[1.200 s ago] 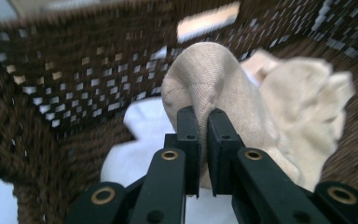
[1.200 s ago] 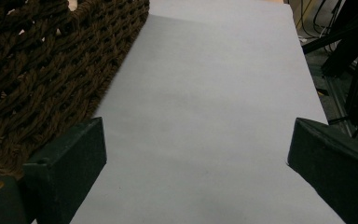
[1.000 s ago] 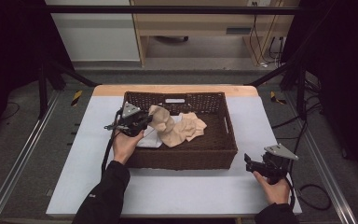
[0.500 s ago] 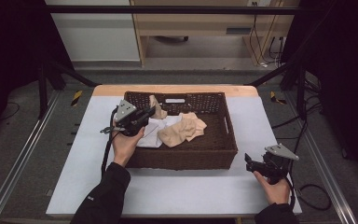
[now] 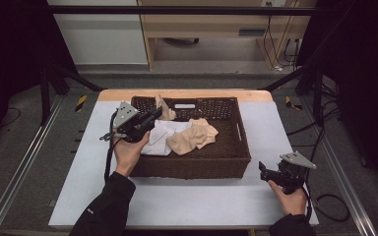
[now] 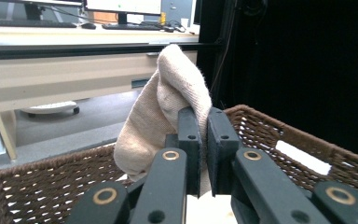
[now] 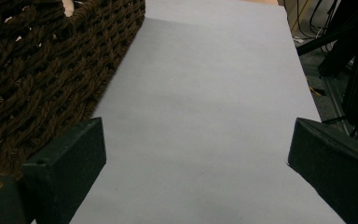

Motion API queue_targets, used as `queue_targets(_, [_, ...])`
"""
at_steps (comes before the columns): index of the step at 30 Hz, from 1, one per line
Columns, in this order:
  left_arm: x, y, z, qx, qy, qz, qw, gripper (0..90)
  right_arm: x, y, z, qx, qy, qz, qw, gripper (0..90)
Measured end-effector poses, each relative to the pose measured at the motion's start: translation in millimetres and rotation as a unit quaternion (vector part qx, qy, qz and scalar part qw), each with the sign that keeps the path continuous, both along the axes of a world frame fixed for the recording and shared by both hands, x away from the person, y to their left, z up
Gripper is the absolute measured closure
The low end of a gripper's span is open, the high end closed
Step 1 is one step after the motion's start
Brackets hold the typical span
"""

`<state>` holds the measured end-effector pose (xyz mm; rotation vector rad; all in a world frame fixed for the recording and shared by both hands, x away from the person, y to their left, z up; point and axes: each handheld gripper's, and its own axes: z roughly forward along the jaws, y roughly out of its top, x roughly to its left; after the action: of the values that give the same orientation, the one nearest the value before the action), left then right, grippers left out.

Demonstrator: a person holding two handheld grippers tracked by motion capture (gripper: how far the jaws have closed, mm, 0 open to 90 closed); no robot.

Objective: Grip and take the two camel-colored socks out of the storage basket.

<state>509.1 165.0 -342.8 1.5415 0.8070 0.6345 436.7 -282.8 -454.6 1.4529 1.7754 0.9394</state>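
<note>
Lifting stage: your left gripper is clamped on the beige sock above the wicker basket; right gripper idles wide open, nothing held. Next: clear the near-left rim w/o snagging.

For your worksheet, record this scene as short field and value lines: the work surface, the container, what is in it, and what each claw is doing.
surface: pale table top
container: brown wicker basket
contents: white cloth, peach cloth
left claw: shut on beige cloth, lifted above the basket
right claw: open, holding nothing, on the table to the right of the basket
</note>
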Motion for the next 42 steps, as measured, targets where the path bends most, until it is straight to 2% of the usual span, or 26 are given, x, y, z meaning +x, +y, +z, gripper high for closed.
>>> queue_targets(6, [-17.7, 0.3, 11.5, 0.003, -0.007, -0.016, 0.9998, 84.7, -0.5, -0.2, 0.2, 0.000, 0.000, 0.000, 1.0000, 4.4])
queue_targets(11, [-35.0, 1.6, 18.8, -0.004, -0.019, -0.036, 0.9992, 84.7, -0.6, -0.4, 0.3, 0.001, 0.000, -0.002, 1.0000, 4.4])
queue_targets(17, [-60.3, 0.7, 23.8, 0.006, -0.027, -0.064, 0.9976, 84.7, -1.1, -1.0, 0.5, 0.000, 0.000, -0.004, 1.0000, 4.4])
queue_targets(23, [-83.7, 2.4, 25.6, 0.002, -0.033, -0.089, 0.9955, 84.7, -1.3, -1.1, 0.5, -0.001, 0.000, -0.004, 1.0000, 4.4])
queue_targets(29, [-99.5, 4.9, 23.8, -0.006, -0.032, -0.108, 0.9936, 84.7, -1.8, -1.3, 0.5, -0.001, -0.002, -0.004, 1.0000, 4.4])
queue_targets(38, [-120.4, 8.8, 15.3, 0.006, -0.031, -0.127, 0.9914, 84.6, -2.0, -2.0, 0.1, 0.000, 0.001, -0.005, 1.0000, 4.5])
queue_targets(42, [-130.0, 10.9, 11.3, 0.001, -0.027, -0.141, 0.9897, 84.6, -2.2, -2.5, -0.1, 0.001, 0.001, -0.004, 1.0000, 4.5])
